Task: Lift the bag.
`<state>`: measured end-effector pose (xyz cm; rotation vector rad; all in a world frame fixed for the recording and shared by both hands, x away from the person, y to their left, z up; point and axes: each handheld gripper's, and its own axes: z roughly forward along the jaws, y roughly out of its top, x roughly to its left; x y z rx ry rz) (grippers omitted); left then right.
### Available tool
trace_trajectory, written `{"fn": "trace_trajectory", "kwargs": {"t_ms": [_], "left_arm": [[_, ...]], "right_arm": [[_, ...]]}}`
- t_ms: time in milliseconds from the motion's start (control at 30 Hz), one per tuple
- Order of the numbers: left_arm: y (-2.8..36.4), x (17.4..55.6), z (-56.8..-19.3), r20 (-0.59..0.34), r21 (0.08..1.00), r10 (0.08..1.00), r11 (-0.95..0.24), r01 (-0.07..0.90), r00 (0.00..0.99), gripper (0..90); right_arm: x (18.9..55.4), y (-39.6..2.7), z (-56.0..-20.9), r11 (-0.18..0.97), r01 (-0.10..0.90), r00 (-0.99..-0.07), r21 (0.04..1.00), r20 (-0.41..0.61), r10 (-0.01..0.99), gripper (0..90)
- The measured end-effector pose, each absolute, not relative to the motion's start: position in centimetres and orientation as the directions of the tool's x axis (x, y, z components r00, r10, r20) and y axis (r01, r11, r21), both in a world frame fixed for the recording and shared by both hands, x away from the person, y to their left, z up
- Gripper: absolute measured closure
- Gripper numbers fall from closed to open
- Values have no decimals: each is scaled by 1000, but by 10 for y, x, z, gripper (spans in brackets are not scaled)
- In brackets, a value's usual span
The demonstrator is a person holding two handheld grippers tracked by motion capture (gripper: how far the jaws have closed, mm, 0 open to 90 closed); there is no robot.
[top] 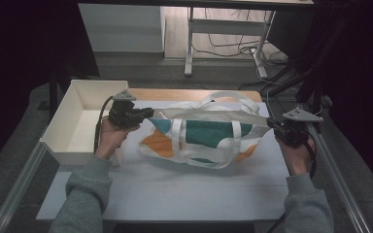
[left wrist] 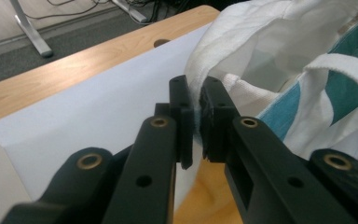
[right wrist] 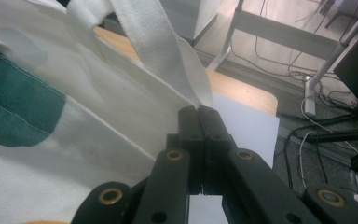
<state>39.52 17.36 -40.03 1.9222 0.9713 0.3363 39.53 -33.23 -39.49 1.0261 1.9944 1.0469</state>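
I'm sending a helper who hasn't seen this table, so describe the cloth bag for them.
On the white-topped table, right of the open white box, lies a cream canvas tote bag. The left gripper and right gripper pinch its two ends. Teal and orange patches and cream strap handles mark it out.

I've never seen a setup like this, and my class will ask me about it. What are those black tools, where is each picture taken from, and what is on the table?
A person holds a handheld two-jaw tool in each hand. The high view looks down from above; the other two pictures come from cameras riding on each tool, looking along its black jaws. On the white table cover lies a canvas tote bag with teal and orange patches. An open white box stands at the left. The left gripper pinches the bag's rim at one end; the right gripper is clamped on the fabric at the other end.
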Motion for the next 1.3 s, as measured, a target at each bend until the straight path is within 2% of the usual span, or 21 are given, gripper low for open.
{"fn": "trace_trajectory", "kwargs": {"t_ms": [400, 667, 767, 833, 933, 1067, 1300], "left_arm": [[168, 400, -407, -142, 804, 749, -294, 517, 647, 830], [167, 399, -407, -136, 805, 758, -291, 517, 638, 808], [167, 397, -406, -134, 812, 760, -284, 510, 636, 683], [168, 395, -405, -137, 820, 760, -273, 503, 636, 604], [167, 390, -401, -116, 828, 772, -273, 491, 625, 418], [166, 380, -395, -110, 839, 759, -276, 470, 642, 312], [178, 357, -391, -101, 854, 756, -267, 446, 647, 246]], "right_arm": [[422, -329, -430, 380, 429, -477, 819, -152, 866, 899], [420, -328, -427, 377, 414, -480, 829, -153, 864, 875], [415, -329, -423, 350, 387, -475, 853, -141, 869, 714], [411, -329, -419, 324, 365, -481, 873, -121, 868, 644], [403, -327, -414, 301, 334, -484, 893, -111, 868, 528], [391, -324, -409, 269, 306, -517, 913, -78, 852, 478], [368, -317, -412, 294, 268, -592, 917, -83, 801, 459]]}}
